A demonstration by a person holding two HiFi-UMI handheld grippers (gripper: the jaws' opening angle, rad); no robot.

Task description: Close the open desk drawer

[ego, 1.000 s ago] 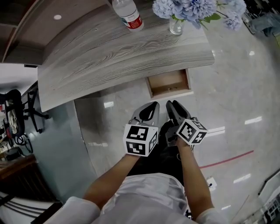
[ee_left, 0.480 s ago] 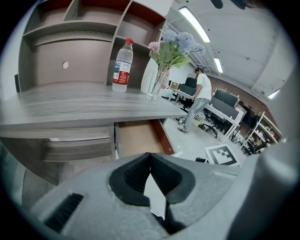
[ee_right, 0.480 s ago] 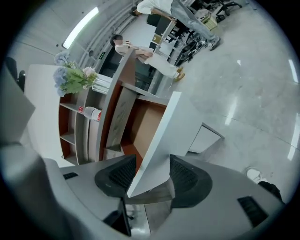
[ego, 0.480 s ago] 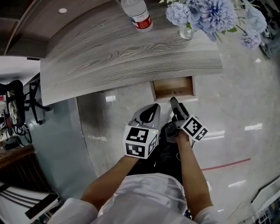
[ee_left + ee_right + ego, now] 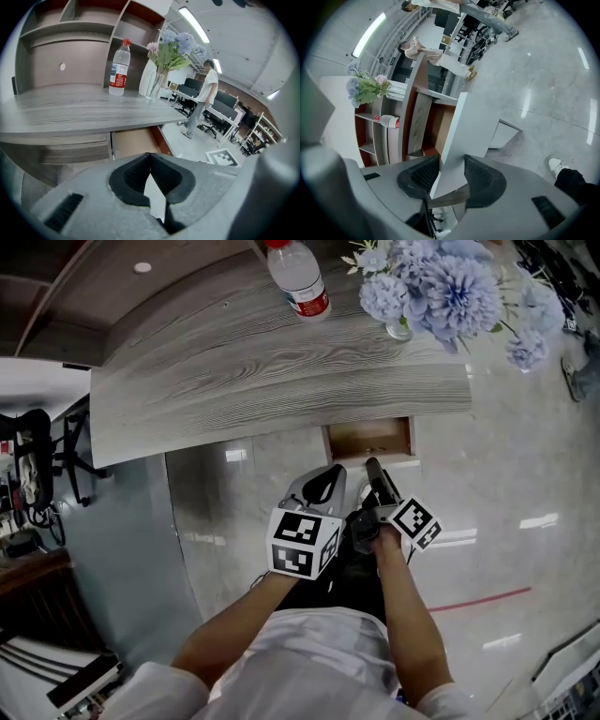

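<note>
The grey wooden surface [image 5: 262,371] stood ahead of me. The drawer [image 5: 368,439] hung open under its near edge, toward the right corner. The jaws of my right gripper [image 5: 451,160], having just been closing, pinched the drawer's white front panel [image 5: 459,126]. The jaws of my left gripper [image 5: 150,157] were pressed together, empty.

Bright, even indoor light from ceiling strip lights [image 5: 193,24]; white glare streaks on the glossy floor [image 5: 525,479]. Both gripper views bulge fisheye-style inside dark round borders, with the near jaws soft and blurred
</note>
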